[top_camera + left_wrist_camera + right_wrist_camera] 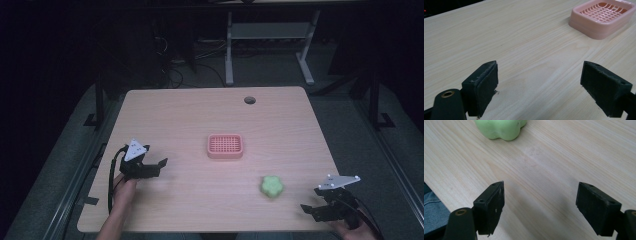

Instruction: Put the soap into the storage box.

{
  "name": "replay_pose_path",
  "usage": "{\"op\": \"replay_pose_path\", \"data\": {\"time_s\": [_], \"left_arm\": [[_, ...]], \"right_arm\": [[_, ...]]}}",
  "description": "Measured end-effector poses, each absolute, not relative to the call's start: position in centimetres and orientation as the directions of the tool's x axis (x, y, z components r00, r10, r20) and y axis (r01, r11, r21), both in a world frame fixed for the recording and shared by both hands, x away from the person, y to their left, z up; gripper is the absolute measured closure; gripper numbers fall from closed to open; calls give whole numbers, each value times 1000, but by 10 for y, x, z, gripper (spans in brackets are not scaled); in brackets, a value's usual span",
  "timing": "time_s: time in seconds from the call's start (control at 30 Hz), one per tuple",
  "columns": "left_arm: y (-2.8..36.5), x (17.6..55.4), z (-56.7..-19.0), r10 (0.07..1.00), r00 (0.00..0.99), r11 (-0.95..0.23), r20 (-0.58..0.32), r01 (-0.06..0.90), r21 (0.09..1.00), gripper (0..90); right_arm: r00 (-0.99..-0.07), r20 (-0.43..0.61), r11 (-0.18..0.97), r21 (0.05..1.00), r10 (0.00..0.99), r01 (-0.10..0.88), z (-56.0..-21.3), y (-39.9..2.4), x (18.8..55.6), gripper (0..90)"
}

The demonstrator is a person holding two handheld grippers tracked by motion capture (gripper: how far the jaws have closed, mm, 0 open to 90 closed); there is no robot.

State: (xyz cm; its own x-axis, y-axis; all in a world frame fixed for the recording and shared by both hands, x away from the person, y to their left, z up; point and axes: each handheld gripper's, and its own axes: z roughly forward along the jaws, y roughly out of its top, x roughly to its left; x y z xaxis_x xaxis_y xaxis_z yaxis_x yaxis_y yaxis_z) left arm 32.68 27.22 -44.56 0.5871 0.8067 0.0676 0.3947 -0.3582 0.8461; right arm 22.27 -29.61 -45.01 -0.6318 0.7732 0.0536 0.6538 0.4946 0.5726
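Observation:
A pink slotted soap dish (225,146) sits near the middle of the wooden table (200,115); the left gripper view has it at the upper right (602,18). A green flower-shaped soap (271,186) lies on the table to the dish's front right, and its lower part is at the top of the right gripper view (501,128). My left gripper (159,166) rests open at the table's left, aimed toward the dish, jaws wide with bare wood between them (539,86). My right gripper (309,210) is open at the front right corner, a short way right of the soap (540,206).
A round cable hole (249,100) sits near the table's far edge. Beyond the table, a white desk frame (270,35) and cables stand on the dark floor. A blue-clad leg (431,210) is at the table's near edge.

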Motion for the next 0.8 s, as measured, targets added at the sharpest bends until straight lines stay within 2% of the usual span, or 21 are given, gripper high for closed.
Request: {"op": "replay_pose_path", "data": {"time_s": [0.8], "left_arm": [[271,327,-445,807,586,-355,70,387,851,143]], "right_arm": [[-688,34,549,575,725,607,-433,-269,230,232]]}}
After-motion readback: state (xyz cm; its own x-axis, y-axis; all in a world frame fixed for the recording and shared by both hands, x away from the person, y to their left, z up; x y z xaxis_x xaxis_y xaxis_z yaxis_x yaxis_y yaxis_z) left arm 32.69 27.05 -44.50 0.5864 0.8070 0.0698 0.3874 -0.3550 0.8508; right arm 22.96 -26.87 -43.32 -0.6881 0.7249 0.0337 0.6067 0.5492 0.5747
